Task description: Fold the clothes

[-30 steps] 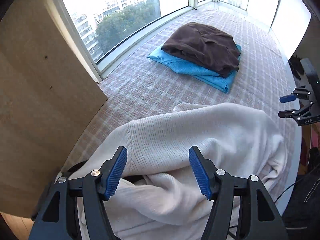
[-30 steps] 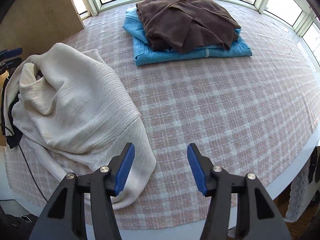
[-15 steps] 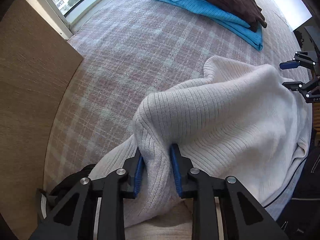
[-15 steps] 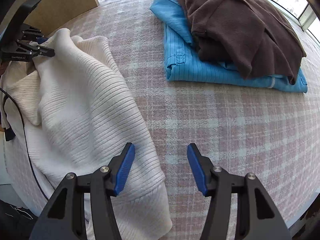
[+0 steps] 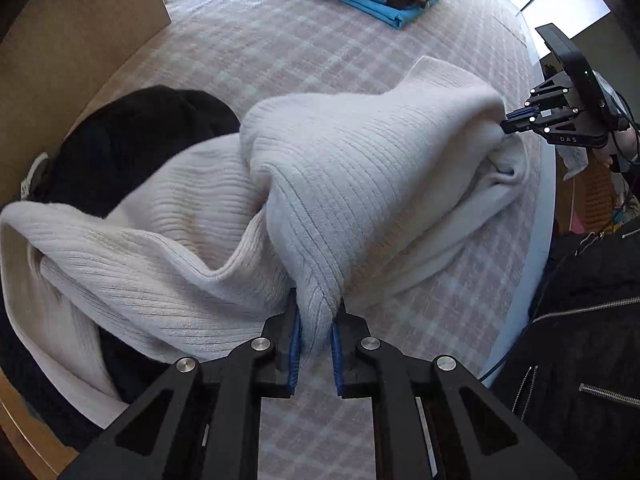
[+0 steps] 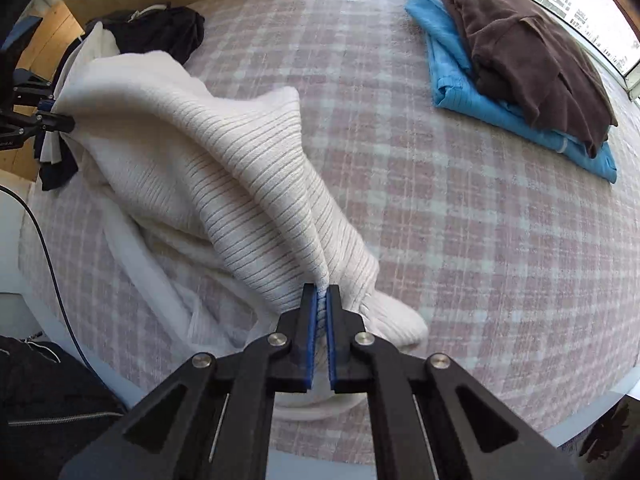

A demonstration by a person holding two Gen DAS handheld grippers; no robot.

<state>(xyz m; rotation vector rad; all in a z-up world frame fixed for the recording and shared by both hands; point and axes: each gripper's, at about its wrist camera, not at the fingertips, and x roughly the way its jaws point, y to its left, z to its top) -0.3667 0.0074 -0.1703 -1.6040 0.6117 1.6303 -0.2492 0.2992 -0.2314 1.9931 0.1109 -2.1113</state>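
Both grips are on: the left gripper (image 5: 316,344) has just been closing and pinches a bunch of the cream ribbed sweater (image 5: 360,184), and the right gripper (image 6: 321,340) is clamped tight on another fold. The sweater hangs rumpled between them over the checked cloth (image 6: 460,220), not yet folded. Farther off, a dark heap (image 5: 132,140) waits; beyond, the brown garment (image 6: 532,56) lies folded on the blue one (image 6: 500,108).

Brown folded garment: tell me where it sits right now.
In the right wrist view, the brown folded garment lies at the upper right, stacked on the folded blue garment, near the window and apart from the cream ribbed sweater.
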